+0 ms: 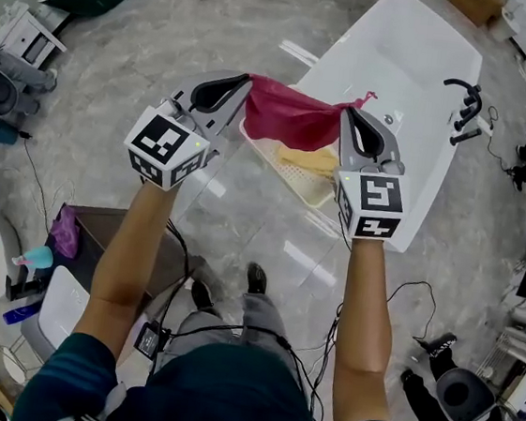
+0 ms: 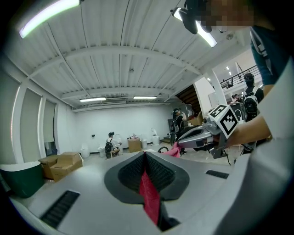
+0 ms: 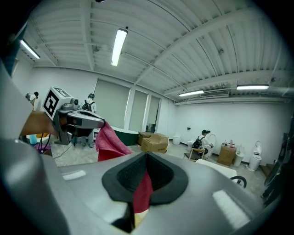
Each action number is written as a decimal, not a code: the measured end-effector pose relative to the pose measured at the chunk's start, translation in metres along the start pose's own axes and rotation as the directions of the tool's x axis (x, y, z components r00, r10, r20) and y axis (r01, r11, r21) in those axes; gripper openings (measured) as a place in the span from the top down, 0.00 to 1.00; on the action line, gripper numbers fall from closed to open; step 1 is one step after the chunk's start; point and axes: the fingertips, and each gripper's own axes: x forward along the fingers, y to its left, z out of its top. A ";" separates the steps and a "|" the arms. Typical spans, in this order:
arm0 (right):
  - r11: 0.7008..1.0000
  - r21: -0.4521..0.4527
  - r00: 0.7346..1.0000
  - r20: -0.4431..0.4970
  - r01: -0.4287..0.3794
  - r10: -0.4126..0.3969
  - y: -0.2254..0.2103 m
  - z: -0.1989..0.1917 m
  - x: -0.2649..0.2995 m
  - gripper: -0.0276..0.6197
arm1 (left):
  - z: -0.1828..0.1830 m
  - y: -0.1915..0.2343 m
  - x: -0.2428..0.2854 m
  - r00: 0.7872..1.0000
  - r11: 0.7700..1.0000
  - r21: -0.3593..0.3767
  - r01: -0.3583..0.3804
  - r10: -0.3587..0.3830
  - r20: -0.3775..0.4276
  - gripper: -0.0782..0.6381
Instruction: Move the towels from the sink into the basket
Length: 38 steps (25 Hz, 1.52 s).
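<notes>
A red towel (image 1: 293,114) hangs stretched between my two grippers, above a white basket (image 1: 318,202) that holds a yellow towel (image 1: 311,161). My left gripper (image 1: 247,85) is shut on the towel's left corner. My right gripper (image 1: 348,111) is shut on its right corner. In the left gripper view the red cloth (image 2: 148,195) is pinched between the shut jaws, and the right gripper (image 2: 202,135) shows beyond. The right gripper view has red cloth (image 3: 143,188) clamped in its jaws, with the left gripper (image 3: 80,119) at the left.
The white sink (image 1: 402,70) with a black faucet (image 1: 466,105) lies just past the basket, at the upper right. Cables, a dark box (image 1: 100,233) and assorted gear lie on the marble floor around the person's legs.
</notes>
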 end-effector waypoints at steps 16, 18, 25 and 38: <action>0.995 0.065 0.988 -0.137 0.075 -0.066 -0.034 -0.121 -0.005 0.93 | -0.095 -0.040 0.068 0.977 0.988 -0.047 0.148 -0.153 -0.148 0.88; 0.994 0.073 0.986 -0.154 0.079 -0.067 -0.035 -0.140 -0.001 0.93 | -0.112 -0.044 0.075 0.971 0.986 -0.051 0.161 -0.167 -0.168 0.88; 0.992 0.107 0.974 -0.224 0.071 -0.046 -0.027 -0.202 0.011 0.93 | -0.173 -0.056 0.088 0.949 0.978 -0.102 0.182 -0.202 -0.244 0.88; 0.990 0.126 0.950 -0.312 0.060 -0.018 -0.023 -0.282 0.031 0.93 | -0.252 -0.065 0.111 0.920 0.967 -0.171 0.190 -0.237 -0.312 0.88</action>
